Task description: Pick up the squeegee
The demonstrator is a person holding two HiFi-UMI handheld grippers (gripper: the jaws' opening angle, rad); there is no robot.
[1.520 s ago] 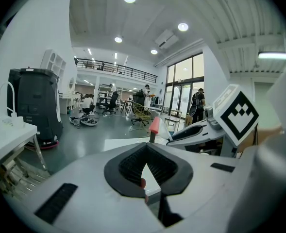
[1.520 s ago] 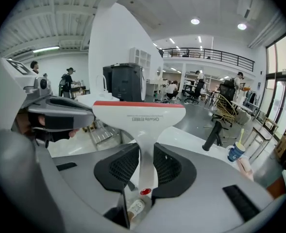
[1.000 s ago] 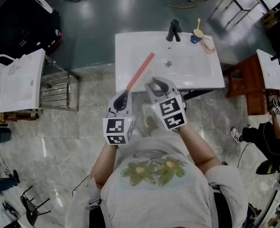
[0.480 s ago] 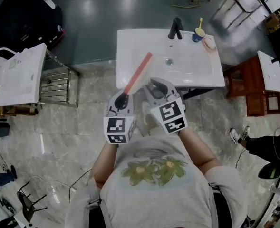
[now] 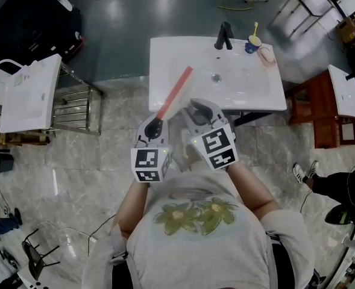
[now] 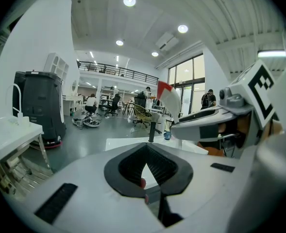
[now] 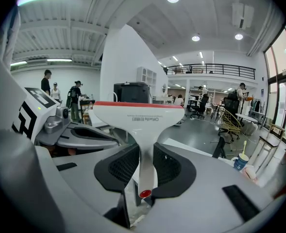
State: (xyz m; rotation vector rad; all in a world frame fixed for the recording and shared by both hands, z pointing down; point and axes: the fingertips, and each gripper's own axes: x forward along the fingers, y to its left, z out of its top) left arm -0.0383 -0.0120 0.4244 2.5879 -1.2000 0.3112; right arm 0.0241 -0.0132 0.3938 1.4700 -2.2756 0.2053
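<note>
Both grippers held level, side by side, at the sink's [image 5: 249, 95] front edge. Right gripper [image 7: 143, 155] clamped on squeegee [image 7: 139, 118] handle; blade uppermost, slanting over front-left corner. Left gripper [image 6: 146, 171] closed, empty.

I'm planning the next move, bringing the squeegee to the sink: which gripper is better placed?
Right: the right gripper grips the squeegee by its handle, with the sink ahead; the left gripper holds nothing.
</note>
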